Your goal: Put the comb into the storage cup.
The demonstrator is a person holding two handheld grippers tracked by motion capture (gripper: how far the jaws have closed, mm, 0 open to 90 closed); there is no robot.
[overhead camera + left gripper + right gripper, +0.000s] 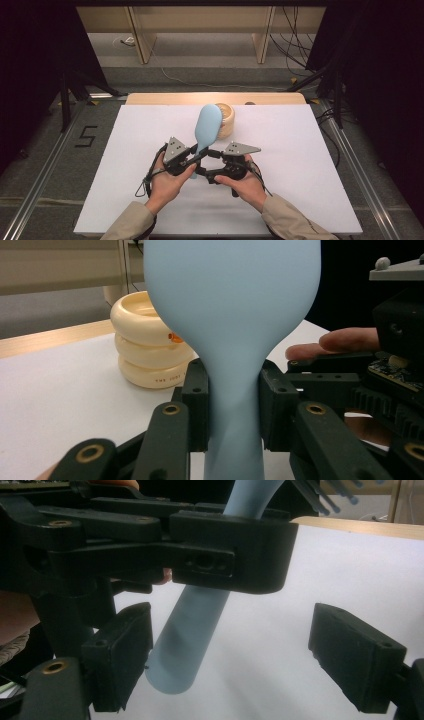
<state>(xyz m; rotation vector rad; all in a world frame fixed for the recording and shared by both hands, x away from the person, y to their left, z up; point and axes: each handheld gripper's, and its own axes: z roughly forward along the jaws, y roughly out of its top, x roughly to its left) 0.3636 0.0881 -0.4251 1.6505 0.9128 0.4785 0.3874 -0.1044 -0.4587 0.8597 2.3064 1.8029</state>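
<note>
1. Left tool (194, 156) is clamped on the narrow neck of the pale blue paddle (207, 125), both pads pressed flat against it in the left gripper view, the broad head rising just above the jaws
2. The paddle is up off the white tabletop (310, 165), around its middle and a little toward the near edge, its head leaning out toward the far edge
3. Right tool (216, 161) sits wide open and holds nothing, its jaws apart either side of the handle's rounded end (172, 680), not touching
4. Looks light and stiff, probably smooth plastic or silicone, so likely slippery; the waisted neck is the sensible grip, since the flare above should stop it sliding through
5. Stacked cream rings (226, 120) stand near the far edge, right behind the head and partly hidden by it, so watch any swing
</note>
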